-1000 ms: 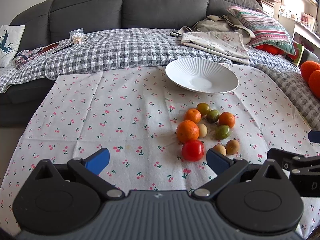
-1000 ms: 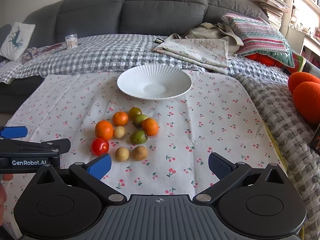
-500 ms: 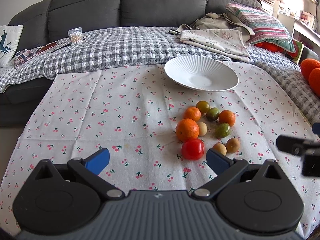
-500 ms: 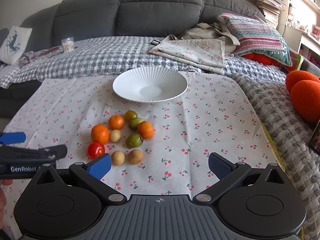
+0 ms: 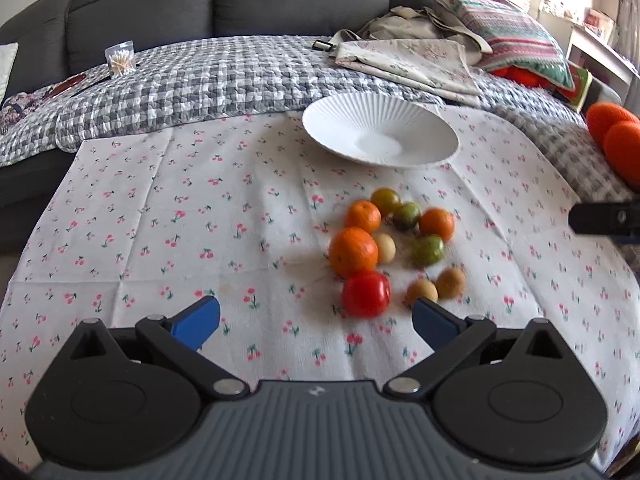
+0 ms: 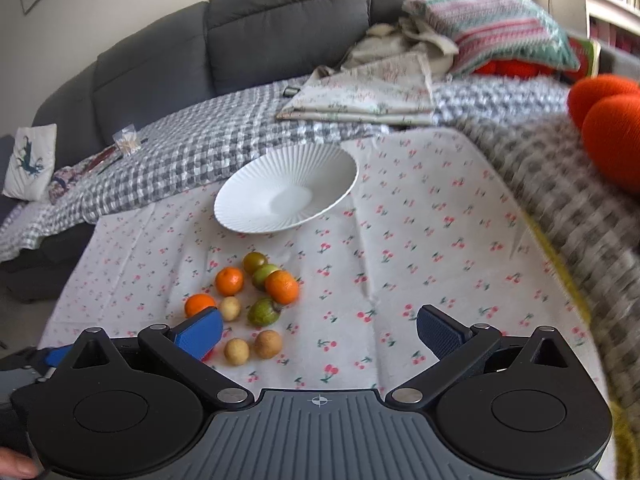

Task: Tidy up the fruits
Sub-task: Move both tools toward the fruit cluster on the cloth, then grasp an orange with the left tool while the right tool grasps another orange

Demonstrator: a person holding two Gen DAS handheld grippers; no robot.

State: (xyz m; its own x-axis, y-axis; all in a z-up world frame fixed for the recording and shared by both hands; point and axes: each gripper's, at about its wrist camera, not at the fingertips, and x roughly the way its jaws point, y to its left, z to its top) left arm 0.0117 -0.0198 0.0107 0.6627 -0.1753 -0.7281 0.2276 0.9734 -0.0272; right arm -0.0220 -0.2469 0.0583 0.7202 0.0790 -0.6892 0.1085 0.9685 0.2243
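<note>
The left gripper (image 5: pixel 316 318) hangs wide open, holding nothing; just ahead of its right finger lies the fruit cluster, a red tomato (image 5: pixel 365 294) nearest, a large orange (image 5: pixel 353 251) beyond it, two tan fruits (image 5: pixel 435 287) to the right; farther ahead sits the white plate (image 5: pixel 332 120), with nothing in it. The right gripper (image 6: pixel 320 328) is likewise spread wide and holds nothing; the fruits lie ahead of its left finger, a green fruit (image 6: pixel 263 311) among them; the plate (image 6: pixel 240 208) stands beyond on the cherry-print cloth (image 6: pixel 420 240).
</note>
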